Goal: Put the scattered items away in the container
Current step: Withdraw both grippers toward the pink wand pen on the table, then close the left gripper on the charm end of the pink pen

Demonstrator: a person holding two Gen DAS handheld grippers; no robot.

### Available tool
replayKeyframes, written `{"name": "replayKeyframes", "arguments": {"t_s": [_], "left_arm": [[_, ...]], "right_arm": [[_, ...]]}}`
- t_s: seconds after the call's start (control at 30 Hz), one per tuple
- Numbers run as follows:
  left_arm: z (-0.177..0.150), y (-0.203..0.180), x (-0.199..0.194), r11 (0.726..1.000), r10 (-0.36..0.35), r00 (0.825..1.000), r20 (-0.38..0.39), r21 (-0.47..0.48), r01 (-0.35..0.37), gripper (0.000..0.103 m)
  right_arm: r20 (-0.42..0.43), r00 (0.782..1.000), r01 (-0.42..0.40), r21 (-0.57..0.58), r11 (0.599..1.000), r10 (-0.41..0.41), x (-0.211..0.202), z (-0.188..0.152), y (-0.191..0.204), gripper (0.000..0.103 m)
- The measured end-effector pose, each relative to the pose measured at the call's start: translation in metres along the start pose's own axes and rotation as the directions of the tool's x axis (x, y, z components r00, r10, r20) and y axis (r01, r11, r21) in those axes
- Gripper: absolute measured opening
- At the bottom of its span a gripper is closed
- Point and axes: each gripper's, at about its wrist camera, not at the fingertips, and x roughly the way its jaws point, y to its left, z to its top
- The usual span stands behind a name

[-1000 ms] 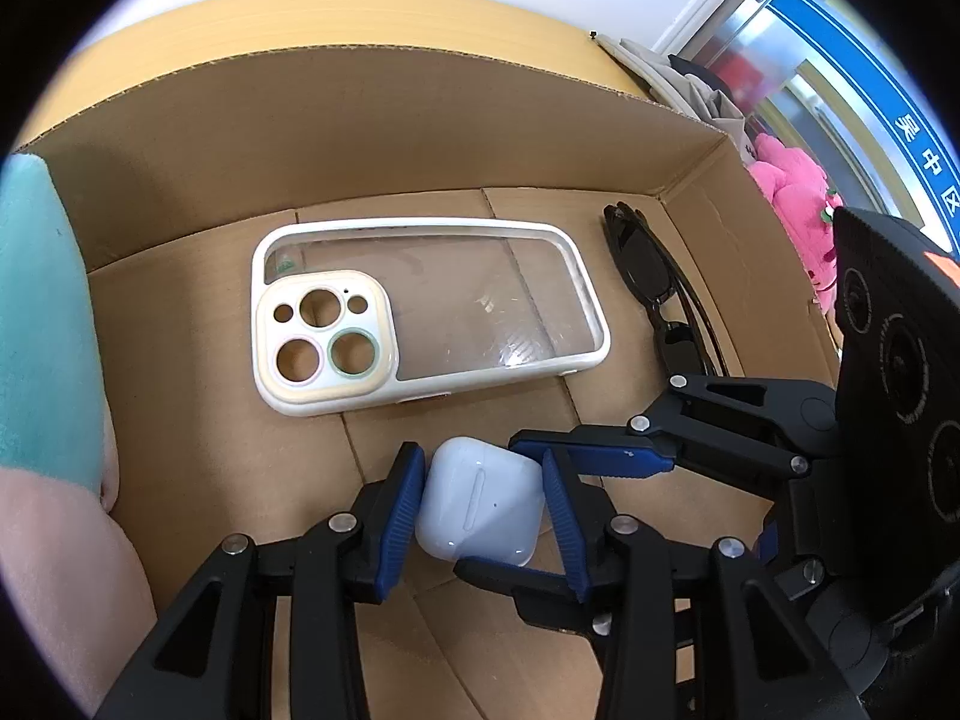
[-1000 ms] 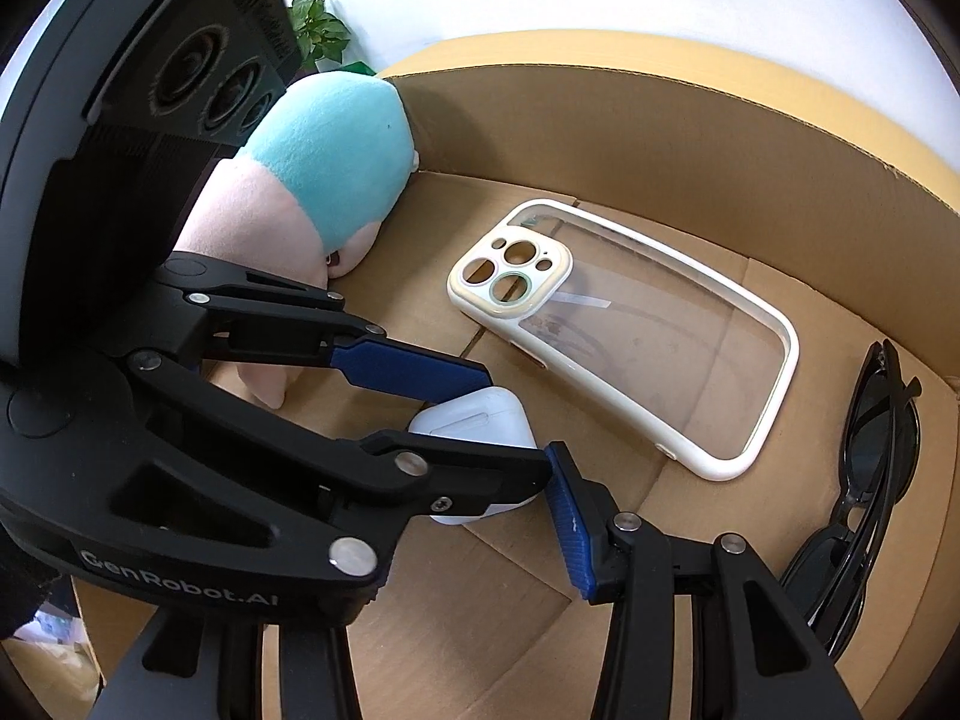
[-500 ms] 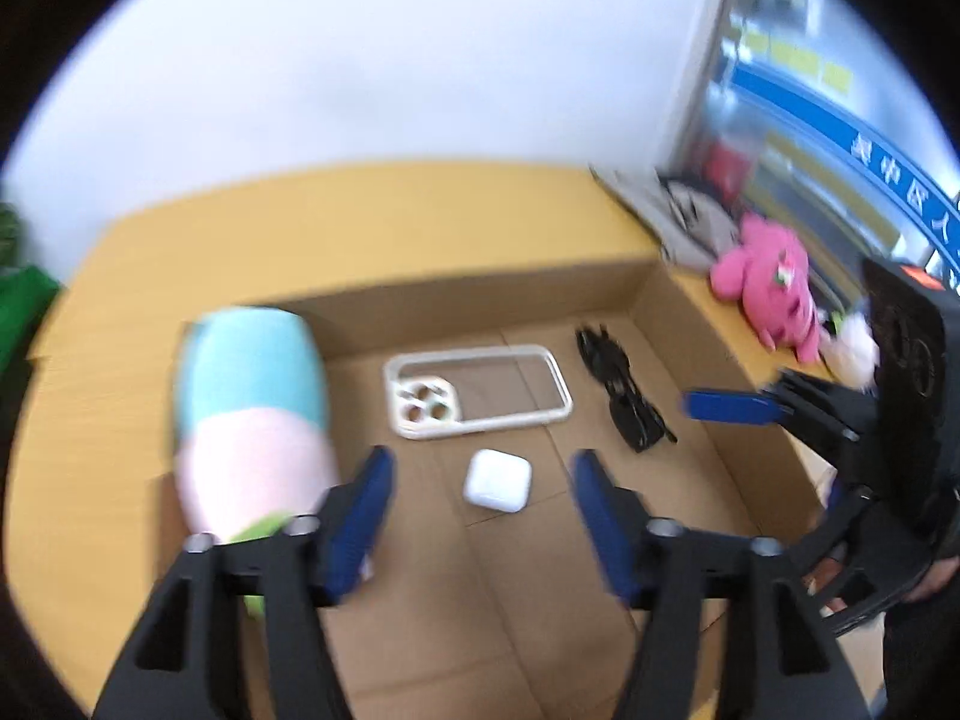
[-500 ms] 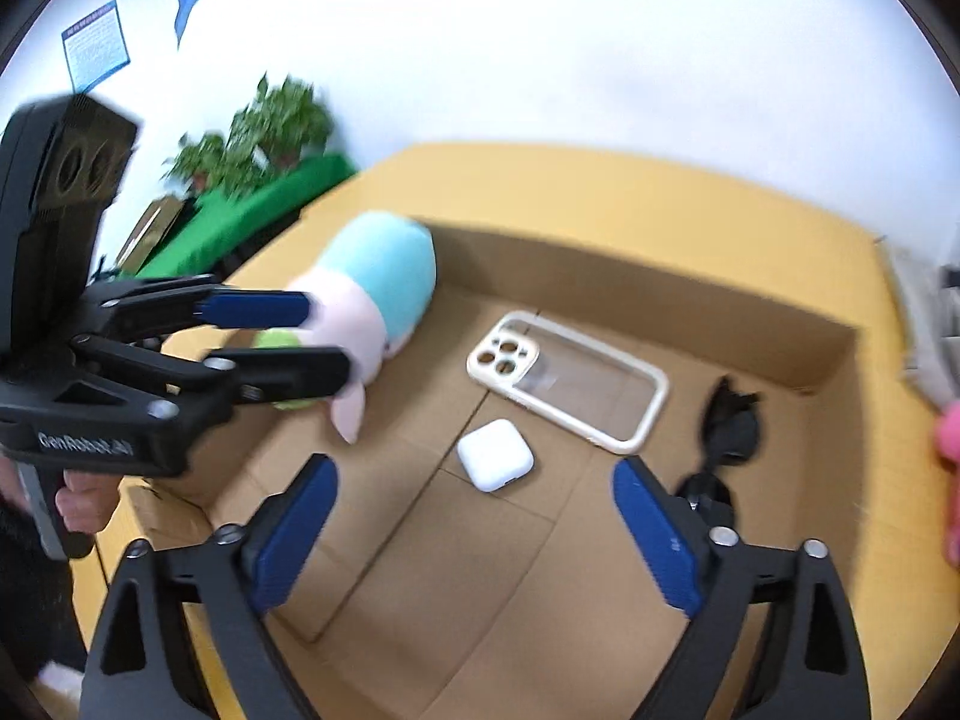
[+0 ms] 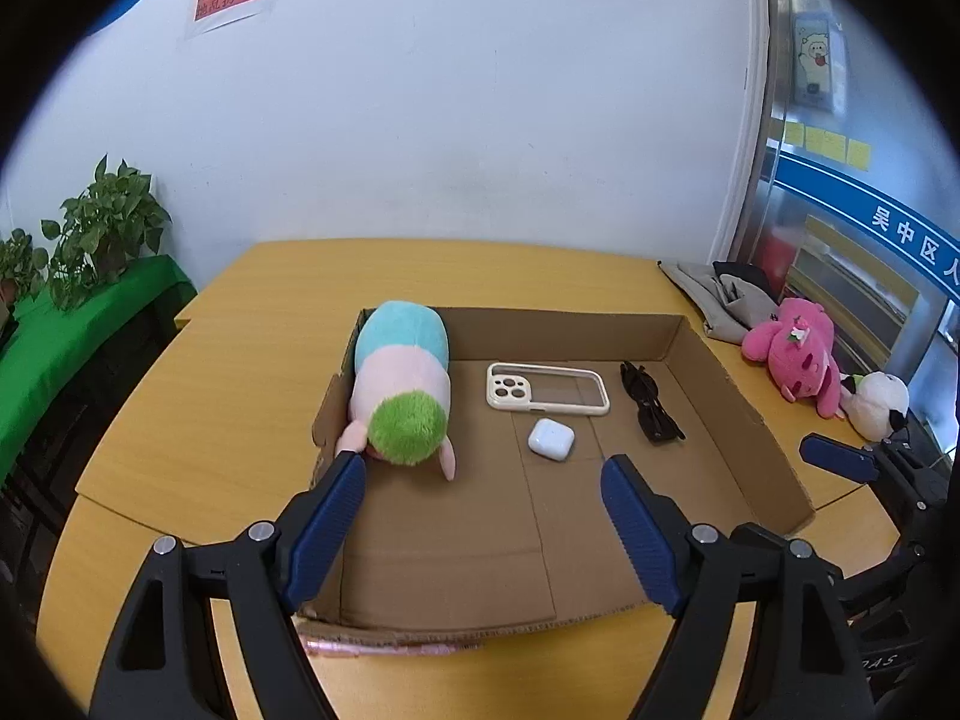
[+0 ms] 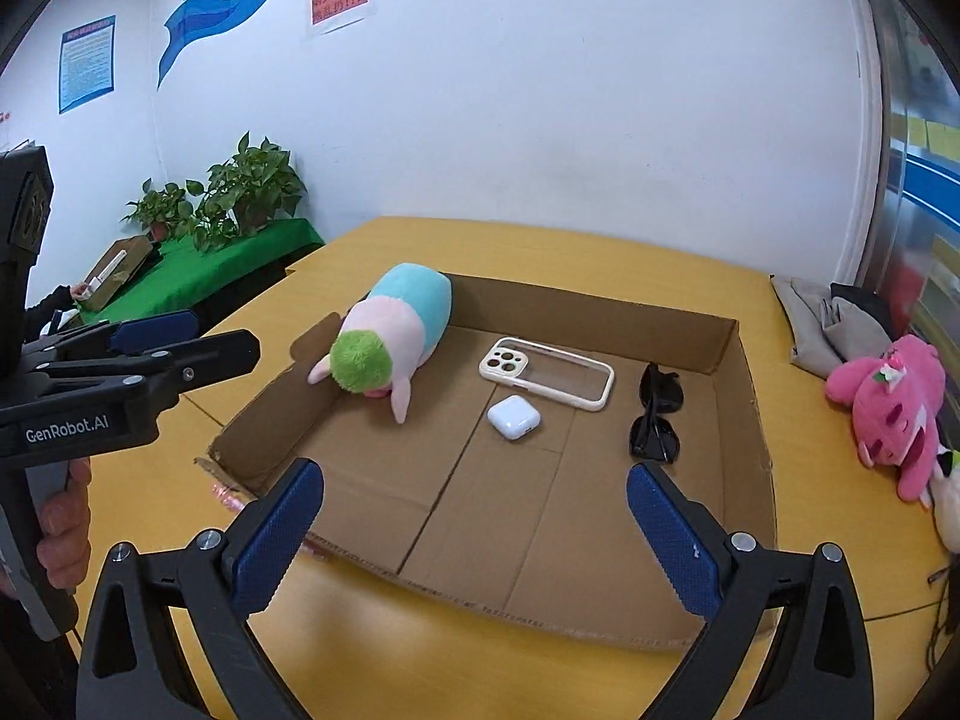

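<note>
An open cardboard box (image 5: 750,420) (image 6: 744,396) lies on the yellow table. Inside it are a white earbud case (image 5: 551,439) (image 6: 513,417), a cream phone case (image 5: 547,397) (image 6: 546,373), black sunglasses (image 5: 651,411) (image 6: 657,414) and a blue, pink and green plush toy (image 5: 405,384) (image 6: 390,336). My left gripper (image 5: 483,474) hovers above the box's near edge, its jaws opening with nothing between them. My right gripper (image 6: 475,474) hangs beside it, its jaws likewise opening and empty. Each gripper also shows at the edge of the other's view.
A pink plush (image 5: 792,354) (image 6: 888,408), a white plush (image 5: 879,405) and grey cloth (image 5: 726,300) lie on the table right of the box. Potted plants (image 6: 240,192) stand on a green-covered table at the left. A hand (image 6: 63,522) holds the left gripper's handle.
Both grippers let go of the earbud case, which now rests on the box floor. They drew back and up out of the box, their jaws spreading wide.
</note>
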Motion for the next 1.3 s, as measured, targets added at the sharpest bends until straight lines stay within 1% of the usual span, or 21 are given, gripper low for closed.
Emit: {"name": "replayKeyframes", "arguments": {"t_s": [0.13, 0.2, 0.27, 0.33, 0.37, 0.43, 0.47, 0.53, 0.6, 0.7, 0.8, 0.87, 0.93, 1.0, 1.13, 1.17, 1.2, 1.3], "left_arm": [[-0.009, 0.000, -0.010, 1.000, -0.003, 1.000, 0.003, 0.002, 0.003, 0.081], [-0.014, 0.002, -0.013, 1.000, -0.005, 1.000, 0.000, -0.007, 0.005, 0.081], [-0.020, 0.006, -0.014, 1.000, -0.002, 1.000, -0.005, -0.012, 0.002, 0.081], [-0.028, 0.013, -0.012, 1.000, -0.002, 1.000, -0.020, -0.022, 0.002, 0.081], [-0.033, 0.016, -0.011, 1.000, -0.001, 0.999, -0.032, -0.029, 0.000, 0.081], [-0.046, 0.026, -0.007, 0.999, 0.003, 0.998, -0.059, -0.041, -0.005, 0.081], [-0.052, 0.030, -0.004, 0.999, 0.008, 0.997, -0.076, -0.050, -0.012, 0.081], [-0.068, 0.043, 0.004, 0.997, 0.014, 0.992, -0.122, -0.073, -0.023, 0.081], [-0.084, 0.056, 0.012, 0.994, 0.025, 0.986, -0.163, -0.102, -0.042, 0.081], [-0.107, 0.077, 0.023, 0.983, 0.012, 0.972, -0.233, -0.175, -0.054, 0.081], [-0.128, 0.097, 0.038, 0.963, -0.027, 0.952, -0.304, -0.262, -0.056, 0.081], [-0.138, 0.109, 0.047, 0.948, -0.048, 0.942, -0.331, -0.313, -0.061, 0.081], [-0.142, 0.119, 0.054, 0.932, -0.070, 0.937, -0.343, -0.358, -0.061, 0.080], [-0.143, 0.128, 0.061, 0.917, -0.093, 0.933, -0.347, -0.395, -0.056, 0.080], [-0.138, 0.149, 0.071, 0.899, -0.098, 0.935, -0.341, -0.434, -0.064, 0.080], [-0.137, 0.154, 0.072, 0.898, -0.091, 0.937, -0.338, -0.435, -0.070, 0.080], [-0.136, 0.157, 0.073, 0.902, -0.097, 0.937, -0.335, -0.428, -0.060, 0.080], [-0.134, 0.162, 0.081, 0.934, -0.113, 0.936, -0.333, -0.357, -0.014, 0.080]], "right_arm": [[0.003, 1.000, -0.010, -0.011, 1.000, 0.010, -0.005, -0.007, 0.008, 0.103], [0.005, 0.999, -0.032, -0.018, 0.999, 0.032, -0.006, -0.011, 0.013, 0.103], [-0.003, 0.996, -0.092, -0.038, 0.995, 0.092, -0.007, -0.017, 0.018, 0.103], [-0.025, 0.986, -0.164, -0.066, 0.984, 0.162, -0.005, -0.025, 0.025, 0.103], [-0.046, 0.975, -0.219, -0.098, 0.971, 0.215, -0.003, -0.033, 0.033, 0.103], [-0.090, 0.955, -0.295, -0.155, 0.943, 0.284, 0.004, -0.048, 0.047, 0.103], [-0.125, 0.940, -0.337, -0.180, 0.924, 0.318, 0.009, -0.059, 0.055, 0.103], [-0.175, 0.913, -0.399, -0.192, 0.897, 0.369, 0.022, -0.075, 0.066, 0.102], [-0.201, 0.894, -0.435, -0.180, 0.882, 0.400, 0.038, -0.086, 0.072, 0.101], [-0.220, 0.881, -0.459, -0.182, 0.869, 0.419, 0.058, -0.094, 0.078, 0.101], [-0.239, 0.865, -0.486, -0.183, 0.855, 0.441, 0.079, -0.095, 0.082, 0.099], [-0.251, 0.854, -0.505, -0.185, 0.843, 0.456, 0.090, -0.094, 0.086, 0.099], [-0.267, 0.844, -0.520, -0.196, 0.832, 0.465, 0.100, -0.093, 0.093, 0.097], [-0.277, 0.844, -0.520, -0.213, 0.827, 0.460, 0.107, -0.094, 0.101, 0.095], [-0.291, 0.836, -0.529, -0.200, 0.825, 0.466, 0.114, -0.095, 0.111, 0.095], [-0.296, 0.835, -0.528, -0.198, 0.826, 0.463, 0.115, -0.097, 0.113, 0.095], [-0.300, 0.834, -0.530, -0.197, 0.825, 0.464, 0.115, -0.099, 0.115, 0.095], [-0.312, 0.829, -0.533, -0.190, 0.825, 0.464, 0.113, -0.106, 0.119, 0.095]]}}
